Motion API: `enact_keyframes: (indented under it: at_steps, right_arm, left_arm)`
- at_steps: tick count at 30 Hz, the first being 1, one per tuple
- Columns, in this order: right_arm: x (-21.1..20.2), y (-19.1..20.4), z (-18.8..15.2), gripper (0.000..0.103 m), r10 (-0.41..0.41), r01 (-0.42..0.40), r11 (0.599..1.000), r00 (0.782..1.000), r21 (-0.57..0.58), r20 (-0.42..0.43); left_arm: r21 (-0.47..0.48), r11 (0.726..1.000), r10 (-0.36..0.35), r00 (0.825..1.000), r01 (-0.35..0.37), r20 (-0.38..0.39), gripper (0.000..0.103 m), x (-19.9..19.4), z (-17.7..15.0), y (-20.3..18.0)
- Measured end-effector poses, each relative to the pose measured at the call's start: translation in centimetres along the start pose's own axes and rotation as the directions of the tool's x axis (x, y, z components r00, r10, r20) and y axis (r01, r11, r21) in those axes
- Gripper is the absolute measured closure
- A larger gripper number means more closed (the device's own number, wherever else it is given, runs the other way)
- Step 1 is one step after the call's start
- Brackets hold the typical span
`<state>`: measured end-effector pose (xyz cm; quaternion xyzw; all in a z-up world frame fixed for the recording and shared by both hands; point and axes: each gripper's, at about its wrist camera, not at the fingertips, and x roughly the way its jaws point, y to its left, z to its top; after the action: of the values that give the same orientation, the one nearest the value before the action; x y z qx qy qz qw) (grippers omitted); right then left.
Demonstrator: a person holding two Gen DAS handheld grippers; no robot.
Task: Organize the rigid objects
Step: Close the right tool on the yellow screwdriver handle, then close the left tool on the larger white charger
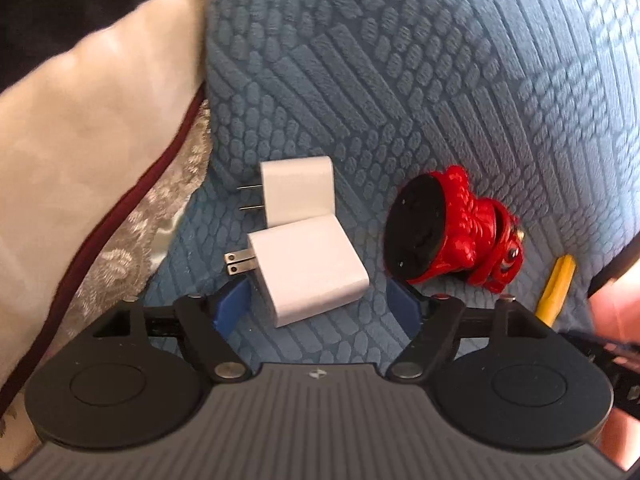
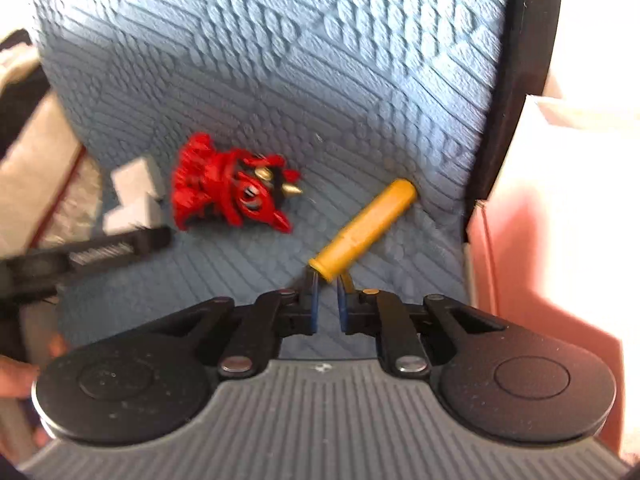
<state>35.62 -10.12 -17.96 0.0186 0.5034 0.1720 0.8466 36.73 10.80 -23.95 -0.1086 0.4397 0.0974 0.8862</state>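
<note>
- Blue textured cover [image 1: 400, 80] fills both views; white pillow [image 1: 80, 140] upper left.
- Left gripper [image 1: 320, 308] released, w/ charger [image 1: 308, 272] between fingers.
- Right gripper [image 2: 326, 300] clenched on yellow handle [image 2: 364, 228].

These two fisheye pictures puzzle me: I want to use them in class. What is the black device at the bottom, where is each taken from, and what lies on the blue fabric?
Each picture comes from a camera on a hand-held two-finger gripper, looking along its fingers. In the left view, the left gripper is open around a white charger; a second white charger lies behind it, beside a red figurine. In the right view, the right gripper is nearly closed at the end of a yellow handle. All rest on the blue textured fabric.
</note>
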Motion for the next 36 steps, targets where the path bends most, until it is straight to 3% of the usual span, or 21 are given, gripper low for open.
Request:
enact_keyframes:
  at_steps: [5,8,10,14,17,18,23,29,36]
  right_arm:
    - [0.2,1.0,0.1,0.082,-0.006,0.007,0.999,1.000,-0.049,0.020]
    - [0.9,1.5,0.1,0.068,-0.076,0.077,0.996,0.997,-0.051,0.034]
    - [1.4,1.7,0.1,0.066,-0.115,0.117,0.992,0.993,-0.048,0.040]
    - [2.7,1.7,0.1,0.059,-0.106,0.106,0.994,0.994,-0.025,0.018]
    - [4.0,2.3,0.0,0.058,-0.102,0.103,0.994,0.995,-0.030,0.007]
    - [4.3,2.4,-0.1,0.058,-0.098,0.098,0.995,0.995,-0.036,-0.004]
    - [4.8,3.3,-0.3,0.063,-0.110,0.109,0.992,0.994,-0.067,0.001]
    - [4.3,2.7,0.1,0.072,-0.093,0.092,0.995,0.995,-0.038,-0.022]
    - [1.7,1.7,-0.3,0.074,-0.066,0.066,0.997,0.998,-0.037,-0.002]
  left_arm:
    - [0.033,0.999,0.027,1.000,-0.027,-0.003,0.021,0.1,0.0,-0.4]
    - [0.017,0.999,0.038,0.999,-0.038,-0.006,0.021,0.5,0.4,0.3]
    - [-0.002,0.999,0.052,0.999,-0.052,-0.010,0.022,0.7,0.8,1.0]
    - [-0.040,0.999,0.032,0.999,-0.032,-0.015,0.023,0.7,1.1,2.1]
    - [-0.022,0.999,0.026,1.000,-0.027,-0.014,0.032,0.6,1.1,2.0]
    - [-0.014,1.000,0.014,1.000,-0.014,-0.013,0.039,0.6,1.1,2.0]
    - [0.059,0.998,0.028,1.000,-0.028,0.001,0.042,0.1,0.7,1.0]
    - [0.045,0.999,0.003,1.000,-0.003,-0.017,0.043,-0.1,0.1,0.5]
    - [0.024,0.997,-0.066,0.997,0.067,-0.035,0.044,-1.9,-1.6,0.5]
